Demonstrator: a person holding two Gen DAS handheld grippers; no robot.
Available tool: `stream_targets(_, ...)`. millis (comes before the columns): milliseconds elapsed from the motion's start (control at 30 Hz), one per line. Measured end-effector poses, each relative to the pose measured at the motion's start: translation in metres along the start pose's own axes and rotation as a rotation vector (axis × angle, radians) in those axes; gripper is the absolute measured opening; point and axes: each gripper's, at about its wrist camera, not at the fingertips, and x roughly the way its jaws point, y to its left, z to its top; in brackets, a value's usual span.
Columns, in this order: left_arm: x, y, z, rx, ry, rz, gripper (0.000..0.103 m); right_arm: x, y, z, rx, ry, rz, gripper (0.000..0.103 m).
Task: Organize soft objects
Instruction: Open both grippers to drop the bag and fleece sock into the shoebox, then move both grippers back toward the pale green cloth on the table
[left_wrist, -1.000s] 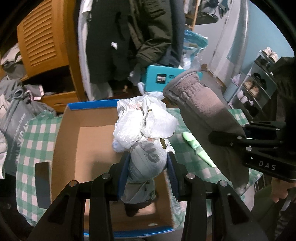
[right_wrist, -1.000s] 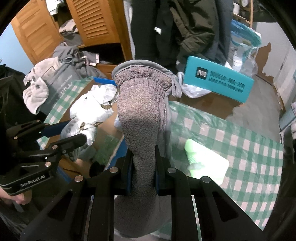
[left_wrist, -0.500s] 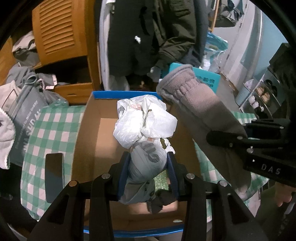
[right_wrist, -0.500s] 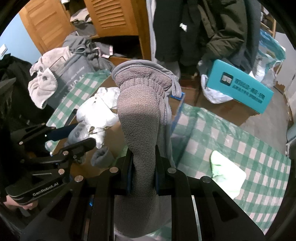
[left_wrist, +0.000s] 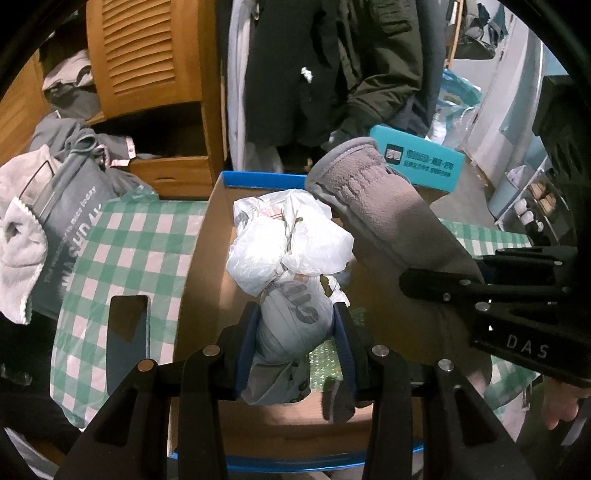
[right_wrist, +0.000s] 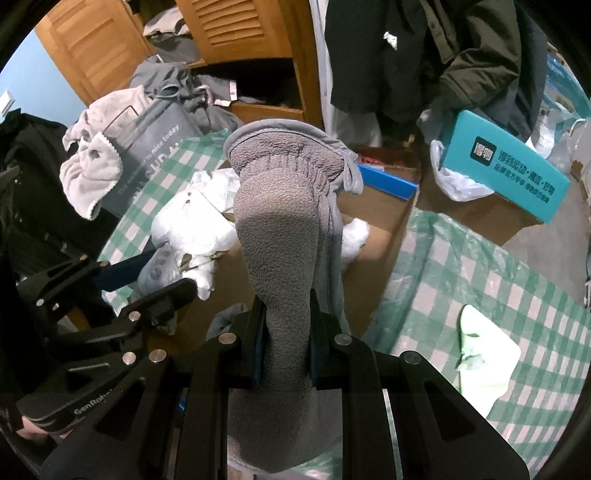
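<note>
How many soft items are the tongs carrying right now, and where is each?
2. A knotted plastic bag bundle is clamped in the left tongs above the cardboard box; a grey fleece slipper is clamped in the right tongs beside it. More may lie hidden in the box.

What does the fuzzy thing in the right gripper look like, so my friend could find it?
Find the big cardboard box with the blue rim on the green checked tablecloth. Held over it is a long grey-brown fleece slipper, pinched in the right gripper. Unlike the crinkly white plastic bag bundle beside it, it is plush, with a smooth grey trim.
</note>
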Motion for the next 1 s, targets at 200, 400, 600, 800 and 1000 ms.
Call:
stream_targets(200,0.004,0.003,-0.002,-0.009,0.017,0.014,0.041,0.013,0.005,0.001,0.005,0.019,0.007,0.016)
stream_targets(400,0.007,0.006,0.000,-0.031,0.033,0.024,0.042,0.021,0.007,0.002,0.009,0.027,0.030,0.029)
stream_targets(600,0.002,0.013,0.002,-0.064,0.018,0.030,0.045,0.018,0.007,0.004,0.020,0.010,0.012,0.046)
stream_targets(800,0.003,0.008,0.002,-0.063,0.021,0.027,0.051,0.008,0.000,0.002,0.035,-0.010,0.005,0.060)
stream_targets(1000,0.004,-0.006,0.003,-0.031,0.029,0.017,0.052,-0.002,-0.008,-0.005,0.027,-0.023,-0.023,0.060)
